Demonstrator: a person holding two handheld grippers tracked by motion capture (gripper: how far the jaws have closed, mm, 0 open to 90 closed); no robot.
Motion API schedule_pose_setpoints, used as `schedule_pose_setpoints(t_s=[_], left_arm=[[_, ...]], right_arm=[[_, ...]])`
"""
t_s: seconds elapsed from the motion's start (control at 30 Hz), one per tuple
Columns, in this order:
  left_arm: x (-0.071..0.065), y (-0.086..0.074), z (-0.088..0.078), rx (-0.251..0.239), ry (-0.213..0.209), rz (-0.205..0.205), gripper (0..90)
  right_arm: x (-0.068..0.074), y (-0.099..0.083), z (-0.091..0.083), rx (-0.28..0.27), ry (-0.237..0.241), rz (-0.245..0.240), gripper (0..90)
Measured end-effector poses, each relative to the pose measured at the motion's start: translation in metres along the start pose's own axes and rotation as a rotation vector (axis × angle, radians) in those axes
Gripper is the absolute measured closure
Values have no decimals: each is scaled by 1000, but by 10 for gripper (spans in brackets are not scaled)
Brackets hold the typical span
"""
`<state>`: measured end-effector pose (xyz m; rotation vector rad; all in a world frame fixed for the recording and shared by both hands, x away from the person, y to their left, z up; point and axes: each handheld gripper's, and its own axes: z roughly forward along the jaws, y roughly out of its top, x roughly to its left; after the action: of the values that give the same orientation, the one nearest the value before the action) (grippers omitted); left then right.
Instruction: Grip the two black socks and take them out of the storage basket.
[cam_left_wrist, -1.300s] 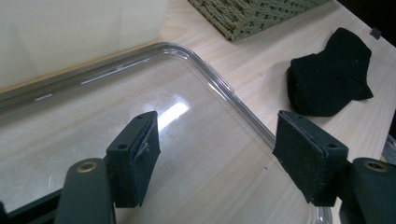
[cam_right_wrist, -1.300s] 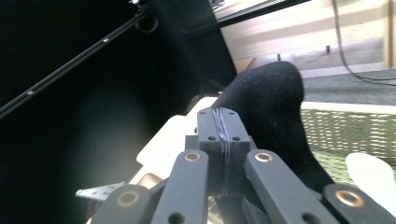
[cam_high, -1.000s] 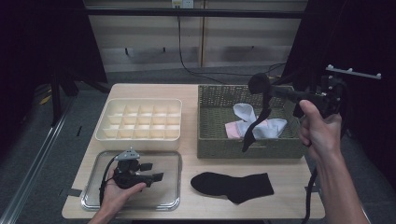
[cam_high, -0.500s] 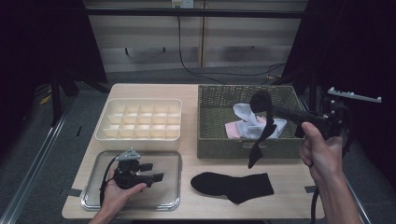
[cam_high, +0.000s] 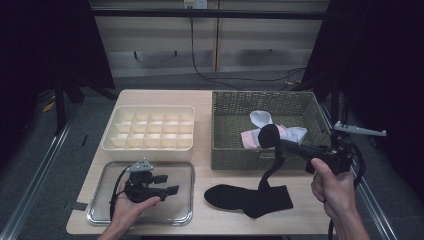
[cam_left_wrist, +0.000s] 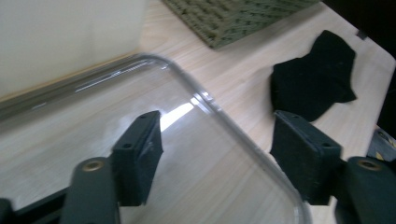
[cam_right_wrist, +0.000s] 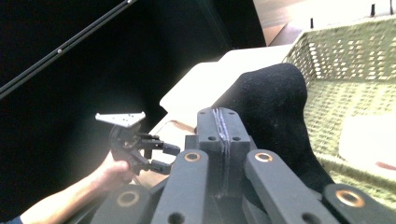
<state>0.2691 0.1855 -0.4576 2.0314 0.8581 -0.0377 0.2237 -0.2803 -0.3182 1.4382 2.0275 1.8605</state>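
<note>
Now, at far left the left tongs hover over the clear tray, jaws spread with nothing between them, though just narrowing. Behind it sits the cream compartment box. Mid-counter, a black sock lies flat. Above it, the right tongs, pressed together, pinch a second black sock dangling before the wicker basket, white socks inside.

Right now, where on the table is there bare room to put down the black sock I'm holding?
Bare wood lies right of the flat sock, below the basket, and between it and the tray. The tray is bare apart from the left gripper. The basket holds pale socks; the held sock hangs from the right gripper.
</note>
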Motion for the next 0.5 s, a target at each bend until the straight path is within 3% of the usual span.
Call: schedule_pose_setpoints(t_s=[0.07,0.2,0.5], left_arm=[[-8,8,-3,-19,-16,33,391],[-20,25,-4,-50,-39,62,380],[-40,50,15,-60,-94,106,395]], right_arm=[[-3,-8,4,3,10,6,888],[-10,-22,11,21,16,32,888],[-23,-49,24,39,33,80,888]])
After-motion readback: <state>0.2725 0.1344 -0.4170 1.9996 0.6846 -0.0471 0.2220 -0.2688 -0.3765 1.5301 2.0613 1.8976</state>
